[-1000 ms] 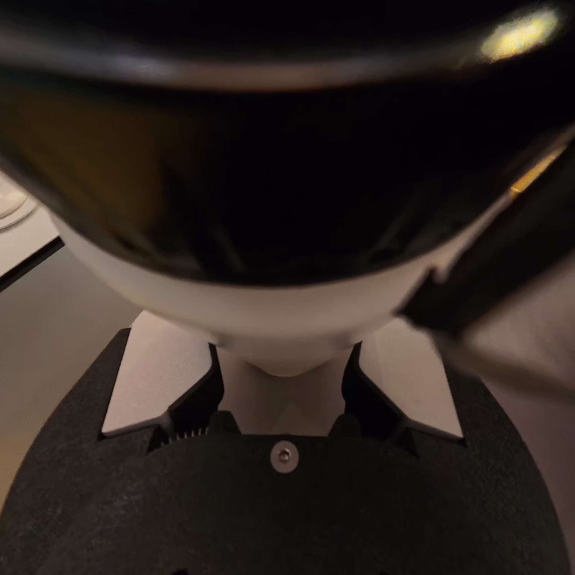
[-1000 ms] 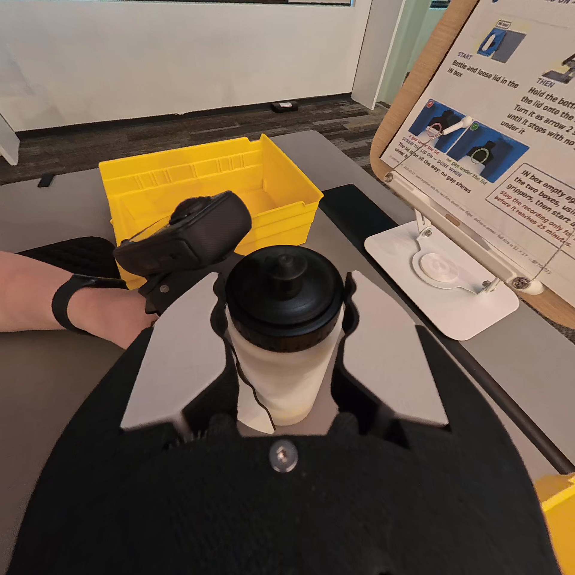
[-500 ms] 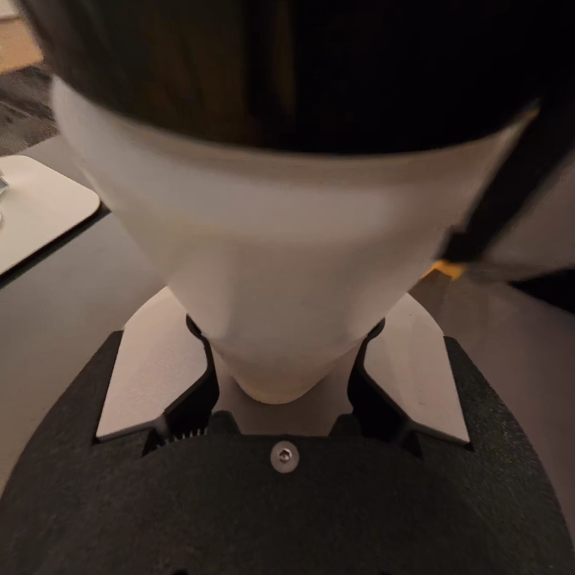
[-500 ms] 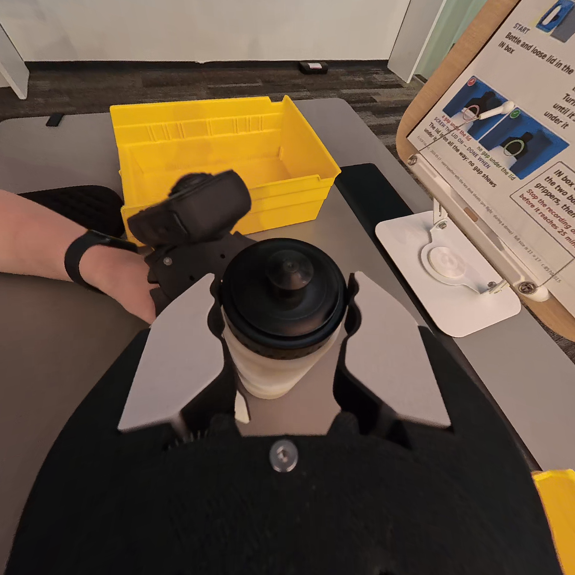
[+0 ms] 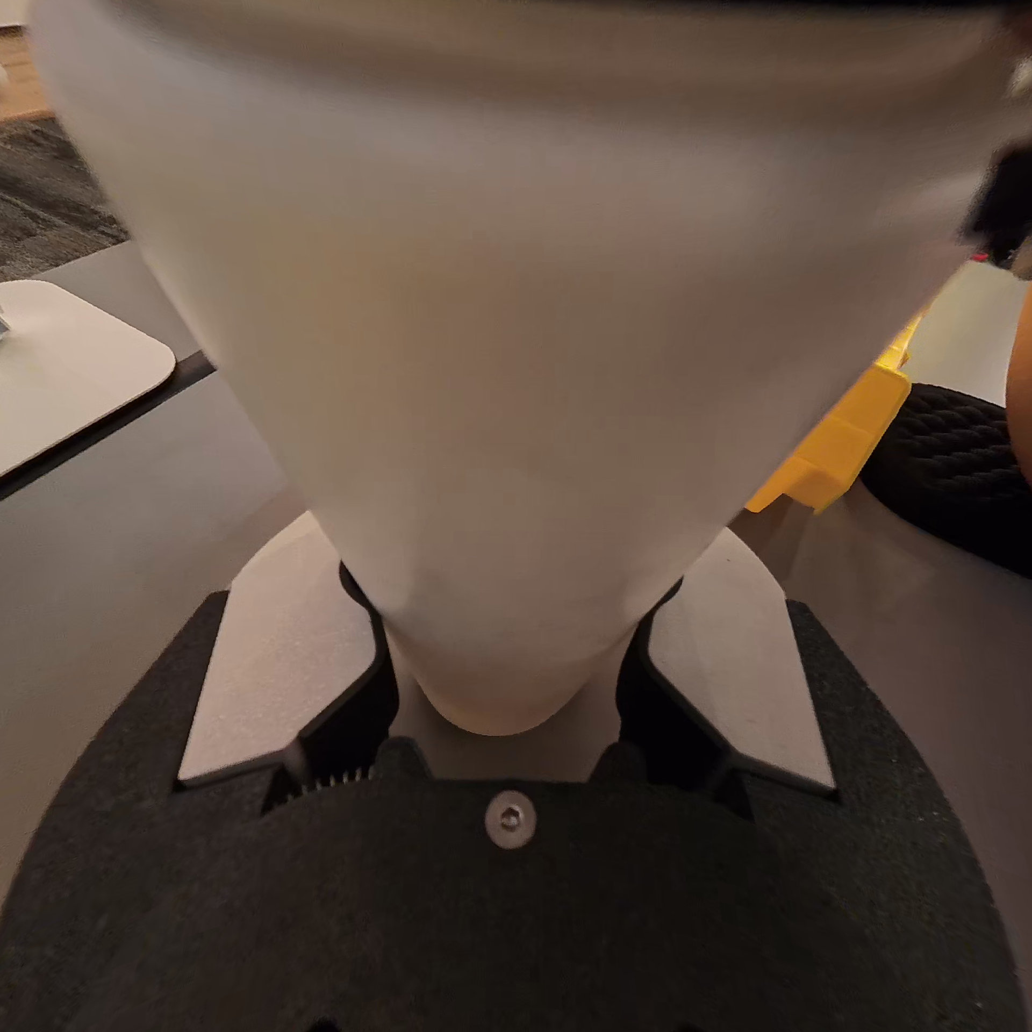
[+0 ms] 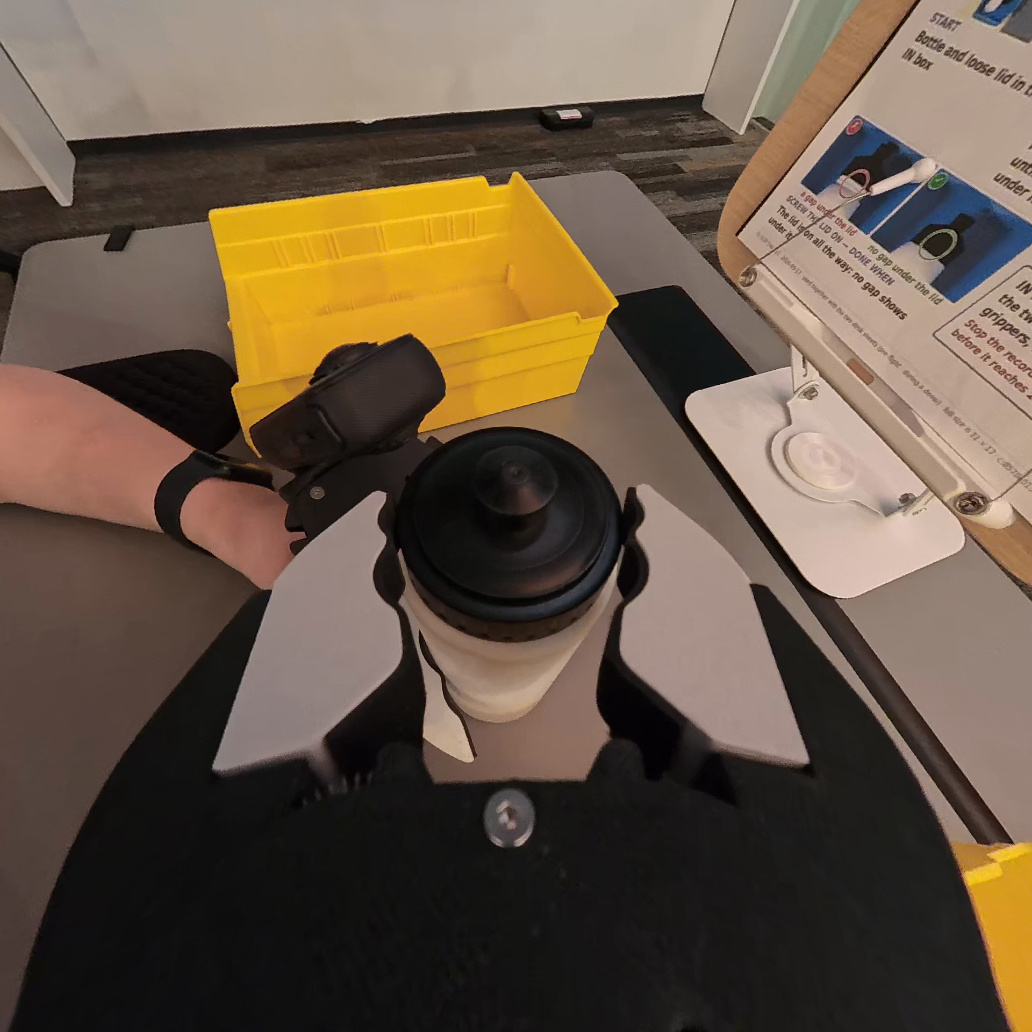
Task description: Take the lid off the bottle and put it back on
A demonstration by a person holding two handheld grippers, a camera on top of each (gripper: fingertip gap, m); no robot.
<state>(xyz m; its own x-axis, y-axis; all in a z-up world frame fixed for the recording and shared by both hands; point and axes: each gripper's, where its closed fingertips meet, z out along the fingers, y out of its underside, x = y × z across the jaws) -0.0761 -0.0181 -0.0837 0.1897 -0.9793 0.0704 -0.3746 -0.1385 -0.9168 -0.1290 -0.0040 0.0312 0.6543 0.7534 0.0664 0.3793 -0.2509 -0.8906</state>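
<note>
A white bottle [image 6: 491, 670] with a black lid [image 6: 508, 536] stands upright on the grey table [image 6: 642, 424]. My right gripper [image 6: 511, 497] is over it from above, and its pads are shut on the lid's rim. In the left wrist view the bottle's white body [image 5: 502, 335] fills the frame. My left gripper [image 5: 516, 530] is low at the bottle's base, its fingers wide on either side and not pressing. It also shows in the right wrist view [image 6: 346, 407], with one fingertip [image 6: 447, 731] beside the bottle's foot.
An empty yellow bin [image 6: 391, 290] stands behind the bottle and shows in the left wrist view [image 5: 837, 435]. A stand with an instruction sheet [image 6: 921, 223] and a white base [image 6: 837, 486] is at the right. A black pad [image 6: 156, 391] and a person's forearm [image 6: 84, 447] are at the left.
My left gripper has slid down the bottle from lid height to the lower body, its jaws staying wide. My right gripper has stayed on the lid and tipped more steeply over it.
</note>
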